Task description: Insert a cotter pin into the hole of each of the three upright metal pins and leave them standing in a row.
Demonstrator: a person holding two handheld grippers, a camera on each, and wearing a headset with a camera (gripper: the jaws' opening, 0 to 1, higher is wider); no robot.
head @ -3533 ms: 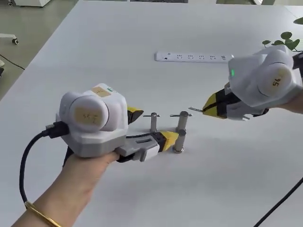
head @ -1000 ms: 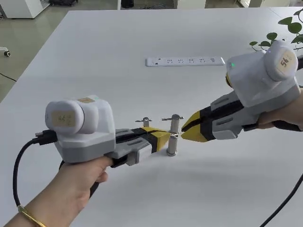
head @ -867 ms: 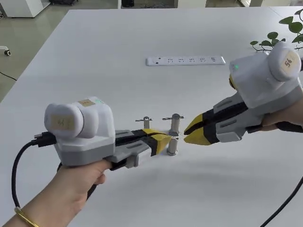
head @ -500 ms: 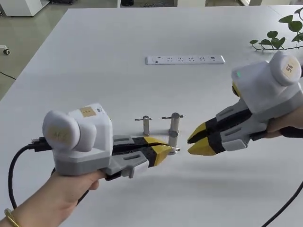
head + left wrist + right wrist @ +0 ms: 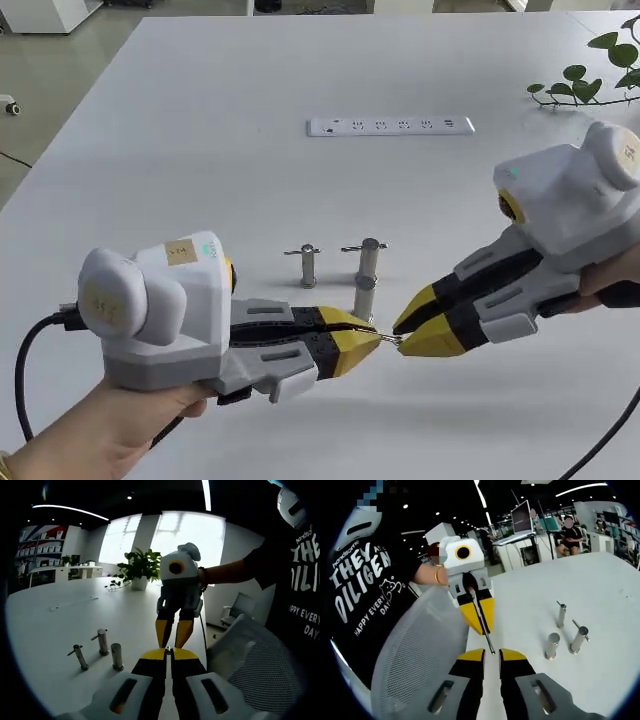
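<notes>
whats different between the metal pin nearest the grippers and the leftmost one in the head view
The nearest upright silver metal pin has nothing through it, while the leftmost upright silver metal pin already carries a thin cotter pin crosswise near its top. The nearest pin also looks thicker and the leftmost slimmer. Both stand upright on the white table.

The left gripper (image 5: 366,338), gripped from below by the left hand (image 5: 135,418), points right with its jaws pressed together on a cotter pin (image 5: 484,625). The right gripper (image 5: 400,341), held in the right hand (image 5: 622,285), angles down-left to meet it tip to tip, jaws slightly parted.
</notes>
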